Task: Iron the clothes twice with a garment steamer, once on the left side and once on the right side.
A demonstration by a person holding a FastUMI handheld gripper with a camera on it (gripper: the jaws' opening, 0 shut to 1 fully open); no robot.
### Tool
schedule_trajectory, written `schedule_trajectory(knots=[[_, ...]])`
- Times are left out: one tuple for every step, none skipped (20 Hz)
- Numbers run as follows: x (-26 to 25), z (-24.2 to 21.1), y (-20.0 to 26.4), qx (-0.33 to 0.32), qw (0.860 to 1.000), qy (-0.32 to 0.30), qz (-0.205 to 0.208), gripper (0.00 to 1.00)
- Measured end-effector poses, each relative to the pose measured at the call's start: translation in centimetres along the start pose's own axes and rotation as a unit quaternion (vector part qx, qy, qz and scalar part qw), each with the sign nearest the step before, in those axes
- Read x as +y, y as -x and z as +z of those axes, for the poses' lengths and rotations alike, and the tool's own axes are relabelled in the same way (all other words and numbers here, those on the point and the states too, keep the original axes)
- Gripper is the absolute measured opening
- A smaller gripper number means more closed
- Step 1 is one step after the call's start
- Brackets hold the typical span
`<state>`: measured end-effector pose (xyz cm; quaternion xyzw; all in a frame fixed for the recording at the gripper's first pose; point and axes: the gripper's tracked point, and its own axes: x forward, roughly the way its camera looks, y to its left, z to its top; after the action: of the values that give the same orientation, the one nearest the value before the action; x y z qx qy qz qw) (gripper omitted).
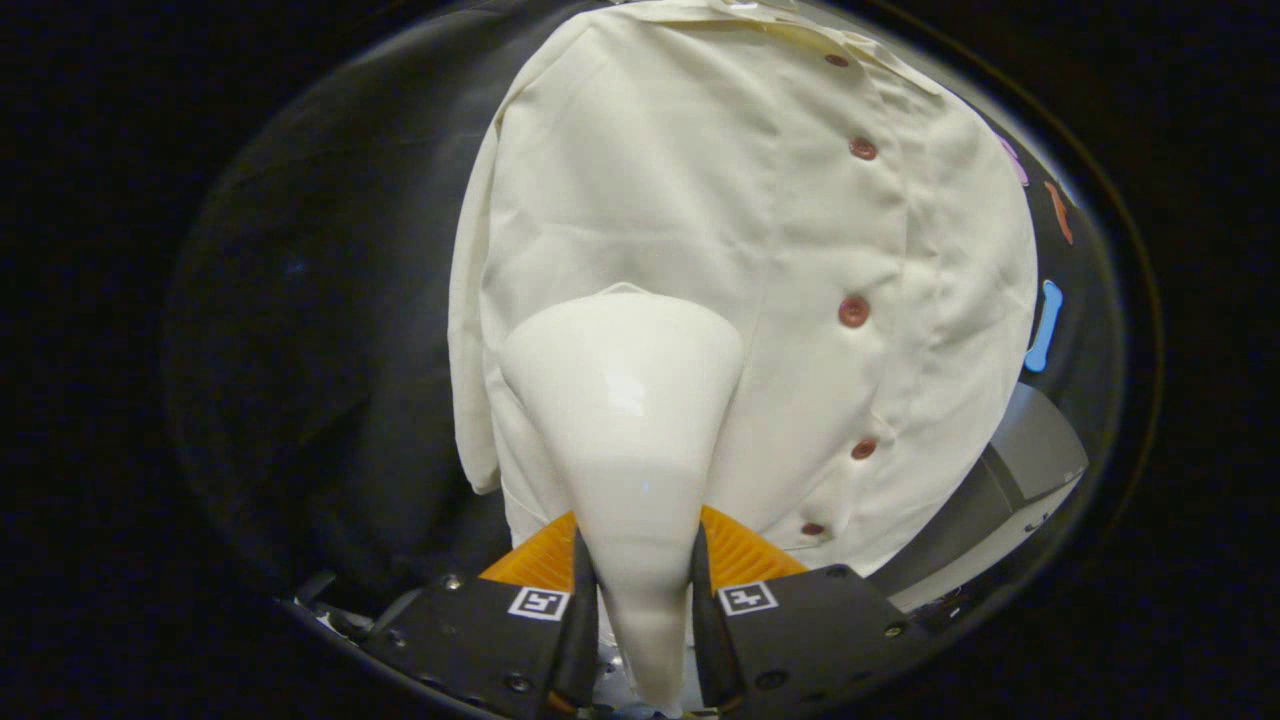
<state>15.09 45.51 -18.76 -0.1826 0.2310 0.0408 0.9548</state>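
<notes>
We have the gripper (637, 590) clamped on the steamer (625, 440): both fingers press its narrow handle from either side, neck squeezed between them. Steamer body is smooth, glossy, hard-looking plastic, cone-shaped, flaring wide toward the head, which points at the shirt (700, 250) just beyond the fingers.

Head sits over the lower part of the panel to the left of the button row (853, 310); whether it touches the cloth we can't tell. We judge this as a pass on the left side, mid-stroke or near its lower end; we can't tell which way it runs.

Shirt hangs upright against the dark cloth wall (330, 300). Cream woven fabric, matte, soft creases across the chest and near the placket; round reddish-brown buttons run down the front. A sleeve (470, 400) hangs loose beside the steamer.

Next move, as we see it: keep the squeeze firm, run the head along the left panel, then shift across the buttons to the right panel. A grey box edge (1010, 480) sits beyond the hem.
</notes>
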Motion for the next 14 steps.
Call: schedule_trajectory(knots=[[-0.2,-0.6,-0.3,0.005,1.000,0.010,-0.004,0.40],[-0.2,-1.2,-0.7,0.008,1.000,0.017,-0.007,0.40],[-0.1,-1.7,-1.0,0.017,1.000,0.021,-0.006,0.40],[0.1,-2.4,-1.4,0.026,1.000,0.017,-0.002,0.40],[0.1,-3.1,-1.6,0.039,0.999,0.016,0.002,0.40],[0.2,-3.8,-1.9,0.050,0.999,0.018,0.004,0.40],[0.4,-4.6,-2.1,0.062,0.998,0.021,0.005,0.40],[0.5,-5.3,-2.3,0.072,0.997,0.027,0.005,0.40],[0.6,-5.9,-2.6,0.083,0.996,0.031,0.004,0.40],[0.8,-6.7,-2.9,0.096,0.995,0.032,0.004,0.40],[0.7,-7.3,-3.2,0.105,0.994,0.031,0.006,0.40],[0.8,-7.8,-3.5,0.113,0.993,0.029,0.008,0.40],[0.7,-8.3,-3.7,0.122,0.992,0.029,0.008,0.40],[0.5,-8.8,-4.0,0.126,0.992,0.029,0.008,0.40]])
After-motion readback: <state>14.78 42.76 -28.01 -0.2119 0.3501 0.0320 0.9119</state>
